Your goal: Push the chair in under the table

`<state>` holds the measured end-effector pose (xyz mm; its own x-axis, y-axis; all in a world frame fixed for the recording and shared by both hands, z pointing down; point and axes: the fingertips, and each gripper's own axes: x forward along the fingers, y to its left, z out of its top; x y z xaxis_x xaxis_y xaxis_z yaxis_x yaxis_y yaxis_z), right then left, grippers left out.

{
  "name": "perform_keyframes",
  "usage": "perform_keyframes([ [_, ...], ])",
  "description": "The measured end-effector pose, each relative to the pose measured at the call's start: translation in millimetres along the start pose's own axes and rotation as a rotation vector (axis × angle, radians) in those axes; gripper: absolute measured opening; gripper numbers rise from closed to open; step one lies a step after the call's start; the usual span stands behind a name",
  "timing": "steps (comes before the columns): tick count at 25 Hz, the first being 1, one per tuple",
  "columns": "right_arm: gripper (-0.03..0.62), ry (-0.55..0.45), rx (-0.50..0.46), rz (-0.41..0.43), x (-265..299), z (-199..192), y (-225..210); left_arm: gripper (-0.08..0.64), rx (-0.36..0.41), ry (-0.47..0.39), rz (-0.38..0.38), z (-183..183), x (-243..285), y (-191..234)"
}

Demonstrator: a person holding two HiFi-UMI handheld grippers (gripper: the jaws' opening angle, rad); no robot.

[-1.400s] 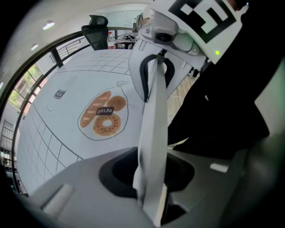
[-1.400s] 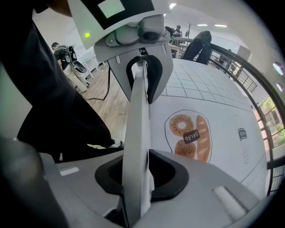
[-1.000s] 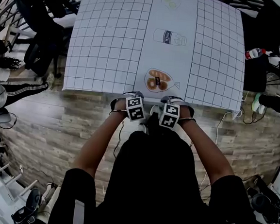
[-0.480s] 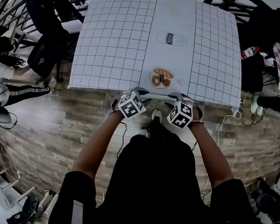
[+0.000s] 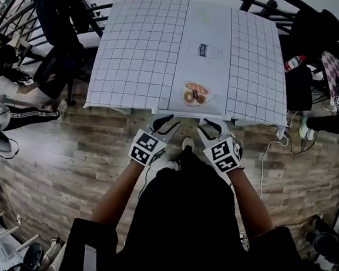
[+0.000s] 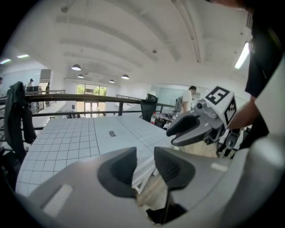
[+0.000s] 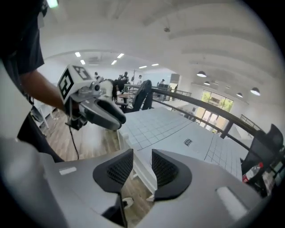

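Left gripper (image 6: 144,168) (image 5: 169,122): jaws parted by a narrow gap and closed on nothing. Held just short of the desk's near edge, left of its middle, with the marker cube toward the person.
Right gripper (image 7: 142,168) (image 5: 208,127): jaws likewise a narrow gap apart and empty. Held just short of the same near edge, right of its middle, beside the left gripper but not touching it.
Chair (image 5: 189,113): tucked under the desk at the middle of its near edge. Only a white top rail shows from above, lying along that edge. The same rail is seen through the gap of each pair of jaws, beyond the tips (image 6: 143,173) (image 7: 140,174).
Desk (image 5: 135,52): covered by a white sheet, with black grid squares on its left and right parts and a plain strip down the middle.
Bottle print (image 5: 205,49): on the plain strip, toward the desk's far half.
Plate print (image 5: 195,94): on the plain strip, close to the desk's near edge, just past the chair rail.
Wood floor (image 5: 68,147): grey-brown planks in front of the desk's near edge.
Black chair (image 5: 54,33): off the desk's left side, apart from it.
Red-capped bottle (image 5: 294,62): off the desk's right side.
White cable (image 5: 266,161): on the floor near the desk's near right corner.
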<state>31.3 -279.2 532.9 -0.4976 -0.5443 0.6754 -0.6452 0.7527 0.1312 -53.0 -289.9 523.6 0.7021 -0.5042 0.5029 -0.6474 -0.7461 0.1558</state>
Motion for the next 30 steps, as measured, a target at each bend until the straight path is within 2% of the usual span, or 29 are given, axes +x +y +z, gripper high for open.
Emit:
perform_keyframes([
  [4,0.121,-0.116,0.135,-0.124,-41.4,26.2,-5.7,0.114,-0.053,-0.131,0.034,21.0,-32.8,-14.0],
  [7,0.070,-0.259,0.249,-0.177,-68.5,43.5,0.5,0.098,-0.026,-0.206,0.064,25.1,-51.9,-23.6],
  [10,0.009,-0.382,0.275,-0.223,-87.5,42.6,13.9,0.053,-0.020,-0.302,0.091,29.1,-67.9,-40.8],
  [12,0.000,-0.438,0.285,-0.233,-108.4,44.2,24.4,0.011,-0.027,-0.340,0.114,38.6,-80.4,-57.1],
  [14,0.000,-0.484,0.304,-0.234,-122.1,54.1,36.4,0.011,-0.034,-0.367,0.133,48.6,-96.0,-62.0],
  [16,0.000,-0.513,0.315,-0.243,-120.1,54.9,49.4,0.011,-0.031,-0.395,0.157,43.7,-103.7,-58.1],
  [18,-0.001,-0.539,0.322,-0.264,-120.6,46.2,63.2,0.011,0.008,-0.413,0.197,31.9,-108.9,-61.8],
  [22,-0.002,-0.549,0.358,-0.297,-150.3,59.7,76.8,0.011,0.056,-0.397,0.260,50.5,-138.0,-80.0],
  [25,-0.002,-0.534,0.354,-0.315,-147.2,52.2,74.8,0.011,0.077,-0.389,0.271,48.2,-126.8,-85.8],
  [30,-0.002,-0.541,0.344,-0.338,-153.2,51.6,75.1,0.011,0.071,-0.421,0.280,50.5,-124.8,-96.6],
])
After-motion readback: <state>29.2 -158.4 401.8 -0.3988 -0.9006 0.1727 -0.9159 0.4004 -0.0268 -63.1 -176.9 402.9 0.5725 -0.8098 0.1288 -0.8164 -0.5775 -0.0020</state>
